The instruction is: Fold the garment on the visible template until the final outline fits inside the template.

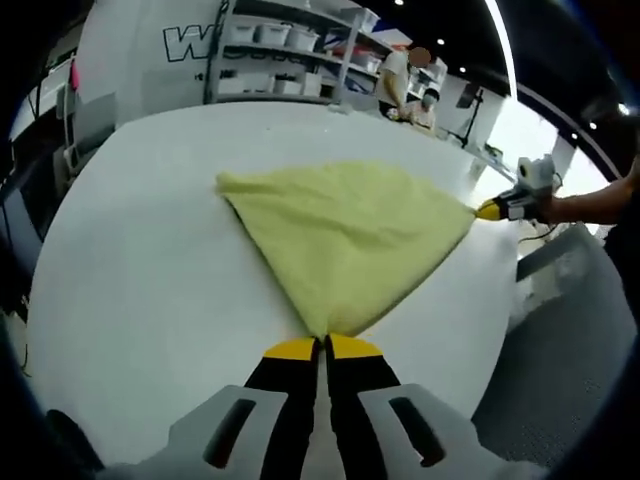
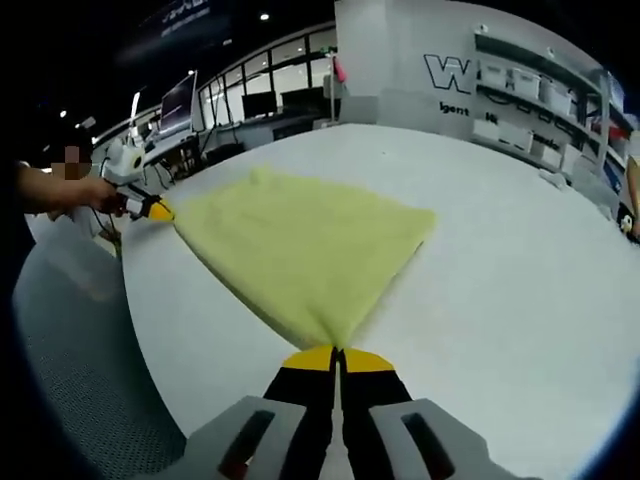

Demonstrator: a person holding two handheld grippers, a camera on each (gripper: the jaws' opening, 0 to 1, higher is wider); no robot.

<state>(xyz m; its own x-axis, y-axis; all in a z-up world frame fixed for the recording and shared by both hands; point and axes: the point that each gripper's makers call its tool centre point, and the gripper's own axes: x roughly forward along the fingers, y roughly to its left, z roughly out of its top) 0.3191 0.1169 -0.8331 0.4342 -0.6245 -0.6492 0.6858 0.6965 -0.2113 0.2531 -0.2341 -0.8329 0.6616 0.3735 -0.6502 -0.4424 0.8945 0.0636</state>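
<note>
The garment (image 1: 345, 235) is a pale yellow cloth spread over the white tabletop (image 1: 150, 260), pulled taut into a rough triangle between two held corners. In the left gripper view its near corner narrows to a point that runs straight into the left gripper (image 1: 323, 347), whose yellow-tipped black jaws are pressed together on the fabric with no gap between them. A second corner stretches away to the right edge of the tabletop, where the right gripper (image 1: 489, 209) pinches it; a hand (image 1: 566, 207) grips that tool just beyond the edge. The third corner lies loose on the tabletop to the far left of the cloth, slightly rumpled.

In the right gripper view the garment (image 2: 300, 250) fans out the same way: its near point disappears between the closed jaws of the right gripper (image 2: 337, 355), and the far left corner is clamped by the left gripper (image 2: 158, 211), held by a hand (image 2: 95, 192) off the side of the tabletop (image 2: 500, 260). The free corner rests flat toward the right.

Beyond the tabletop stand shelves (image 1: 290, 50) stacked with white bins against a wall with large lettering, and a person (image 1: 395, 80) stands at the far side near them. Grey carpeted floor (image 1: 560, 350) shows beside the tabletop.
</note>
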